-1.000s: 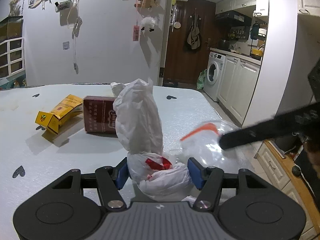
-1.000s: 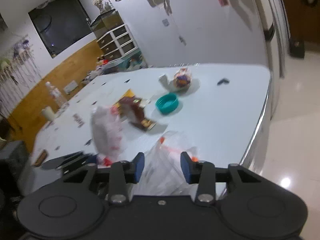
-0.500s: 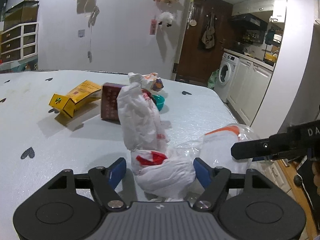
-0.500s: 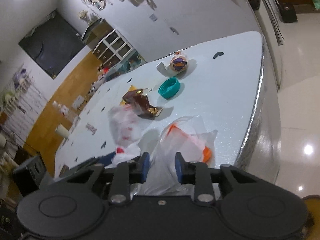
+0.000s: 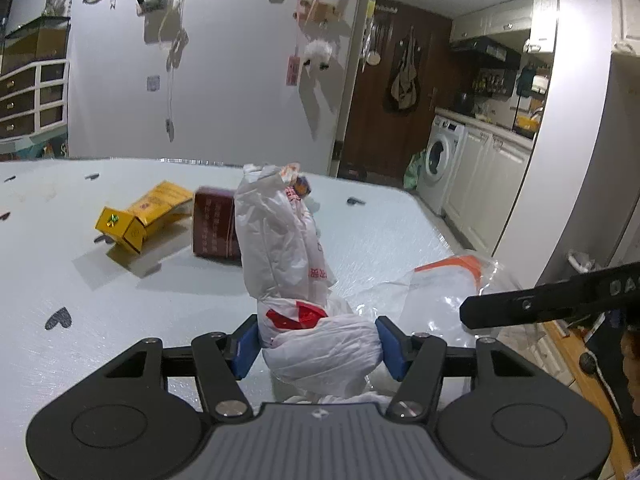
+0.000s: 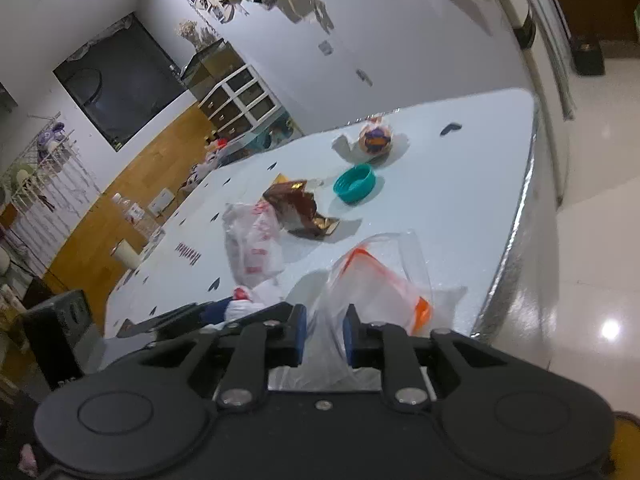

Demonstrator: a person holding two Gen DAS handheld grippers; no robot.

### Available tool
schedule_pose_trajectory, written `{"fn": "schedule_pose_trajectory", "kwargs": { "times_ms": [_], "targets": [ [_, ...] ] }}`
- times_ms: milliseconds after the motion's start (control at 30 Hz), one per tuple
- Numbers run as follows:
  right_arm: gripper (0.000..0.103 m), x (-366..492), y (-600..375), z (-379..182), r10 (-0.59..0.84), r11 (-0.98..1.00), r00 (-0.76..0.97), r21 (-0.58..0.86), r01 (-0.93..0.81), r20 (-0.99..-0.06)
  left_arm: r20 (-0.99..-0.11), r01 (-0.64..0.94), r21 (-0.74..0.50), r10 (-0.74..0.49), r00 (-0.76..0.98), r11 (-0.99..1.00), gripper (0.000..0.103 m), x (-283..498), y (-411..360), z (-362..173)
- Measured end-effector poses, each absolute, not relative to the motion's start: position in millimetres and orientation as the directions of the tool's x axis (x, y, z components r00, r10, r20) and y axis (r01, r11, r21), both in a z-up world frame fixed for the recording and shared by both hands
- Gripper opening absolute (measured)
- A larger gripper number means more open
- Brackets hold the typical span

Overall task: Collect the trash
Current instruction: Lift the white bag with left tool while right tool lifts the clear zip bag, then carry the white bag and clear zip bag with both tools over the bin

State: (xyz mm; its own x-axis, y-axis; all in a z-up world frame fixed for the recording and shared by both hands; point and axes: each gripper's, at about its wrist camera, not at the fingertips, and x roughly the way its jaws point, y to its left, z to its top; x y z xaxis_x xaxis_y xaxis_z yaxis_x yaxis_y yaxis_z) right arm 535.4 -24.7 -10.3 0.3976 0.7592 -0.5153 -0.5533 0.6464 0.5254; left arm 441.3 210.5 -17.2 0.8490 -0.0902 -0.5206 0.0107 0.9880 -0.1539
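Item 1, left gripper (image 5: 318, 344): its blue pads (image 5: 245, 346) have just been closing and now press both sides of the white bag (image 5: 296, 272) low in the frame's centre. The bag's upper length stands loose above the grip.

Item 2, right gripper (image 6: 324, 334): its jaws have just been closing and are now nearly together, pinching a fold of the clear bag (image 6: 376, 280), the one with the orange strip, at lower centre of the right wrist view. It lies near the table (image 6: 460, 208) edge.

Risks, as we judge them: thin film may slide out of either pinch when lifted. If the clear bag's mouth sags shut, the white bag may catch on it. A tug toward the edge could drag the clear bag off the table.

Containers: we see nothing inside the clear bag. The white bag is bunched; its contents are hidden. The teal lid (image 6: 355, 183) at centre lies empty.

Uncollected: yellow box (image 5: 140, 216) at left centre, dark red box (image 5: 214, 226) beside it, round wrapper (image 6: 375, 141) at upper centre.
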Motion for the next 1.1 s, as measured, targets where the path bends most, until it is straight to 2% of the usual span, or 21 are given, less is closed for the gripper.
{"fn": "schedule_pose_trajectory", "kwargs": {
  "times_ms": [233,467,633,1100],
  "targets": [
    [0.017,499.7,-31.5,14.7,0.687,0.716,0.526,0.345,-0.606,-0.501,-0.53,0.012,-0.154,-0.093,0.843,0.988,0.061,424.1,198.3,-13.5],
    [0.016,463.9,-44.5,30.1,0.649,0.746,0.599,0.239,-0.621,-0.469,-0.485,0.019,-0.163,-0.097,0.869,0.987,0.061,392.8,181.4,11.9],
    [0.016,430.5,-53.3,43.7,0.601,0.773,0.667,0.107,-0.625,-0.441,-0.463,0.028,-0.144,-0.092,0.881,0.989,0.061,370.5,164.7,29.1],
    [0.016,364.0,-102.8,70.2,0.499,0.837,0.786,-0.032,-0.546,-0.365,-0.413,0.071,-0.106,-0.109,0.904,0.992,0.061,323.1,117.3,57.9]
  ]
}}
